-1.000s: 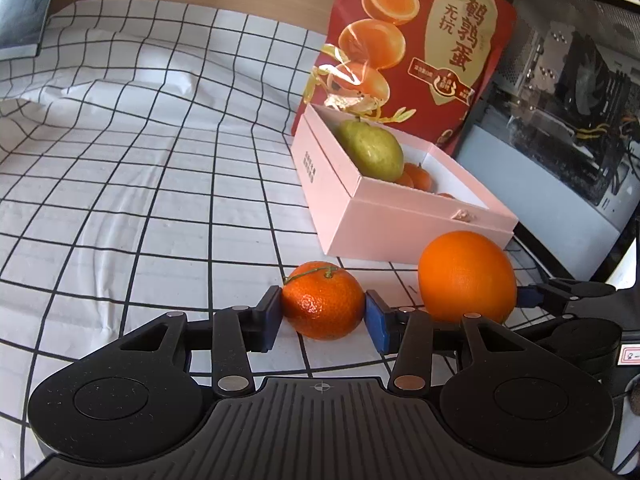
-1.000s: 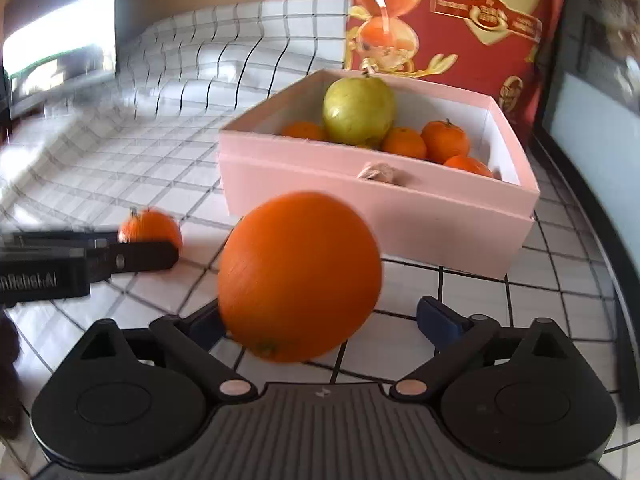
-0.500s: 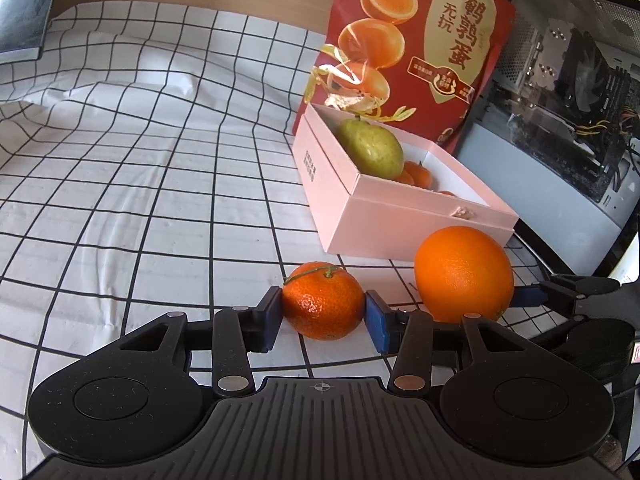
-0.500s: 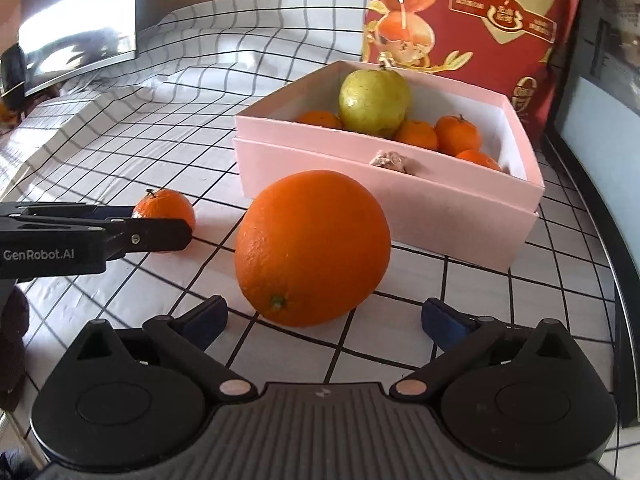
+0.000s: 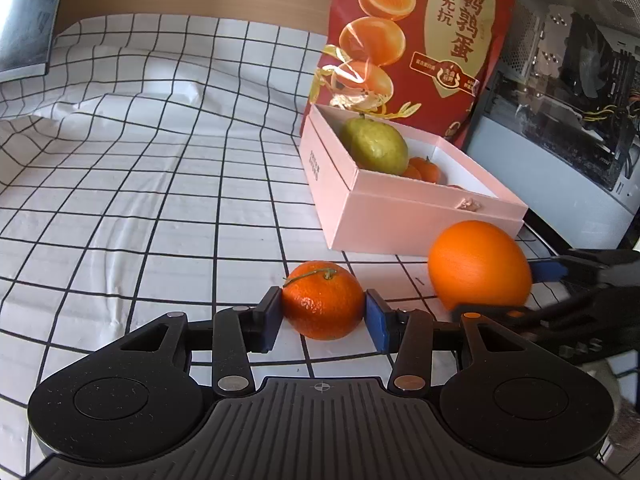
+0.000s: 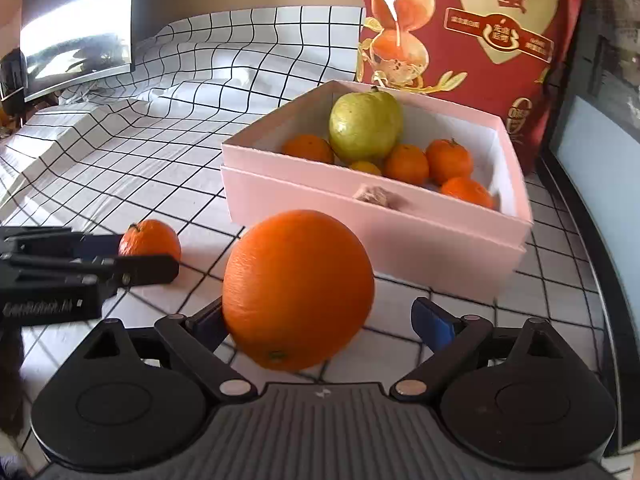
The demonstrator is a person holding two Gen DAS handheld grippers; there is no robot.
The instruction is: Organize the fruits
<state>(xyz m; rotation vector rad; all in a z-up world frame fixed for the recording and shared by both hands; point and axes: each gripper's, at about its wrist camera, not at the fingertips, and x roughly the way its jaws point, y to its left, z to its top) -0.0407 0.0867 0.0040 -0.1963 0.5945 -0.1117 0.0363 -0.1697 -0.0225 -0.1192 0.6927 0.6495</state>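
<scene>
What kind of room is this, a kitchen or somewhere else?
Probably a home desk or table rather than a kitchen: a checked cloth covers it, an open computer case stands at its edge, and a monitor sits behind.

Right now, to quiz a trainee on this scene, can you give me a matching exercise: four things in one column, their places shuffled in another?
1. mandarin
2. large orange
3. green pear
4. red snack bag

A. inside the pink box
B. upright behind the pink box
C. pinched between the left gripper pads
D. between the right gripper fingers, one pad clear of it

Pairs: 1-C, 2-D, 3-A, 4-B.

The right gripper's jaws have just been closing, with the large orange between them.
</scene>
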